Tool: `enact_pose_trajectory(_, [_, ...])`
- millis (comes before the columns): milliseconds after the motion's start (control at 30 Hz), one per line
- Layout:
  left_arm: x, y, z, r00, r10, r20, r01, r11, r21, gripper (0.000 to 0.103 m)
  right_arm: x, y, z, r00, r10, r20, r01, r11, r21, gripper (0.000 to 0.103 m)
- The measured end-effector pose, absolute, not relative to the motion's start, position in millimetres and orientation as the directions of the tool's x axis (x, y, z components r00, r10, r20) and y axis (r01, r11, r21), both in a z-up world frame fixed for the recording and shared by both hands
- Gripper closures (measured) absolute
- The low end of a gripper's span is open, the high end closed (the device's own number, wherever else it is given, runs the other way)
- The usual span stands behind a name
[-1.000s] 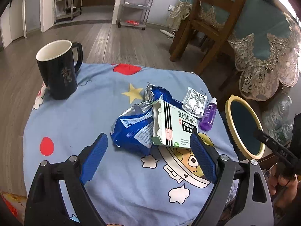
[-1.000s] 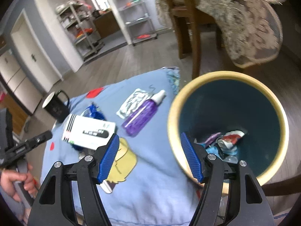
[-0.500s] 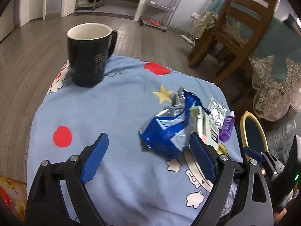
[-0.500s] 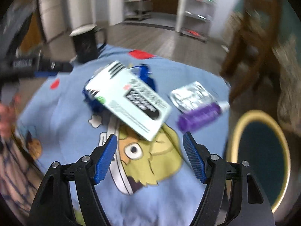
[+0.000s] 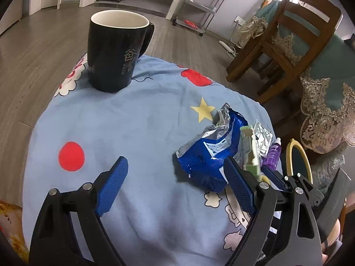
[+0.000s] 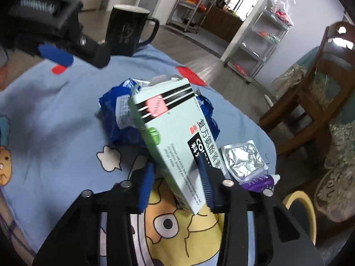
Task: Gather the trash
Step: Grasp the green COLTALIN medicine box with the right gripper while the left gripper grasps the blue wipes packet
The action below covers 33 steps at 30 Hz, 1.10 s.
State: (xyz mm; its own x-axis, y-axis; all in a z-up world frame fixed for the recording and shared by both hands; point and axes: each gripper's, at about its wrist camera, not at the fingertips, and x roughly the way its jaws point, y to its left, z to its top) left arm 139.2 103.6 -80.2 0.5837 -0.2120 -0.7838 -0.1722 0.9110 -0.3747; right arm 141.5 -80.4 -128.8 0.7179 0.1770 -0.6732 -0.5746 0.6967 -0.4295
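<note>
A pale green medicine box point(image 6: 168, 122) leans on a crumpled blue snack bag point(image 6: 119, 115) on the cartoon tablecloth point(image 6: 55, 122). My right gripper point(image 6: 175, 164) straddles the box's near end, jaws closing; the right pad lies against the printed face, and a thin dark gap shows at the left pad. From the left wrist, the box point(image 5: 248, 148) is seen edge-on beside the bag point(image 5: 206, 155), with the right gripper point(image 5: 273, 177) behind it. My left gripper point(image 5: 175, 161) hangs wide open over bare cloth just left of the bag. It holds nothing.
A silver blister pack point(image 6: 244, 161) and a small purple bottle point(image 6: 259, 182) lie right of the box. The yellow-rimmed bin point(image 5: 288, 155) stands past the table's right edge. A black mug point(image 5: 115, 51) stands at the far left. A wooden chair point(image 5: 295, 44) is beyond.
My right gripper swung from over the bin to the medicine box and narrowed its jaws around it. The left gripper shifted left and lower, still wide open.
</note>
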Motion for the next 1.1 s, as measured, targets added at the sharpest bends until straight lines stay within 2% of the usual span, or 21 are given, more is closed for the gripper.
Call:
enact_pose_trajectory(133, [144.9,101.0,-83.0,0.587,-0.247,-0.771,-0.173,0.892,-0.417,0.017,140.5,-90.0,-113.2,0.72,0.22,-0.658,-0.568,0.731,-0.378,0.075])
enact_pose_trajectory(267, [150.1,92.6,-82.2,0.589,-0.262,-0.765,-0.154,0.892,-0.425,0.017,142.8,-112.4,-90.4,0.712,0.273,-0.647,-0.543,0.799,-0.26,0.08])
enact_pose_trajectory(567, [155.6,34.0,-66.1,0.595,-0.228,-0.771,0.064,0.969,-0.237,0.018,132.6,-167.4,-52.2,0.666,0.402,-0.628,-0.48,0.876,0.052,0.084])
enact_pose_trajectory(633, [159.1,15.8,-68.1,0.581,-0.212,-0.786,0.127,0.977,-0.169,0.032,128.7,-177.5,-49.5,0.658,0.416,-0.628,-0.463,0.881,0.098,0.084])
enact_pose_trajectory(767, [165.2,-11.7,-77.2,0.555,-0.148,-0.818,0.207,0.978,-0.036,0.042,119.3,-198.0,-48.9,0.641,0.422,-0.641,-0.43,0.889,0.155,0.084])
enact_pose_trajectory(833, [169.1,-19.9,-83.1,0.541,-0.101,-0.835,0.217,0.976,0.022,0.054,115.9,-206.6,-48.5,0.643,0.415,-0.644,-0.415,0.895,0.162,0.084])
enact_pose_trajectory(900, [171.6,-20.7,-86.3,0.532,-0.084,-0.843,0.21,0.977,0.036,0.066,113.8,-215.4,-47.1,0.65,0.406,-0.642,-0.394,0.903,0.171,0.084])
enact_pose_trajectory(967, [171.5,-22.8,-87.1,0.527,-0.077,-0.846,0.206,0.978,0.039,0.088,112.3,-223.3,-46.3,0.658,0.399,-0.639,-0.374,0.909,0.183,0.084])
enact_pose_trajectory(1033, [169.7,-23.5,-84.8,0.53,-0.056,-0.846,0.202,0.977,0.062,0.097,110.6,-230.8,-45.2,0.666,0.392,-0.635,-0.357,0.915,0.191,0.084])
enact_pose_trajectory(1100, [167.1,-19.0,-80.6,0.534,-0.073,-0.842,0.186,0.982,0.033,0.099,109.2,-238.7,-43.8,0.675,0.388,-0.628,-0.335,0.919,0.207,0.084])
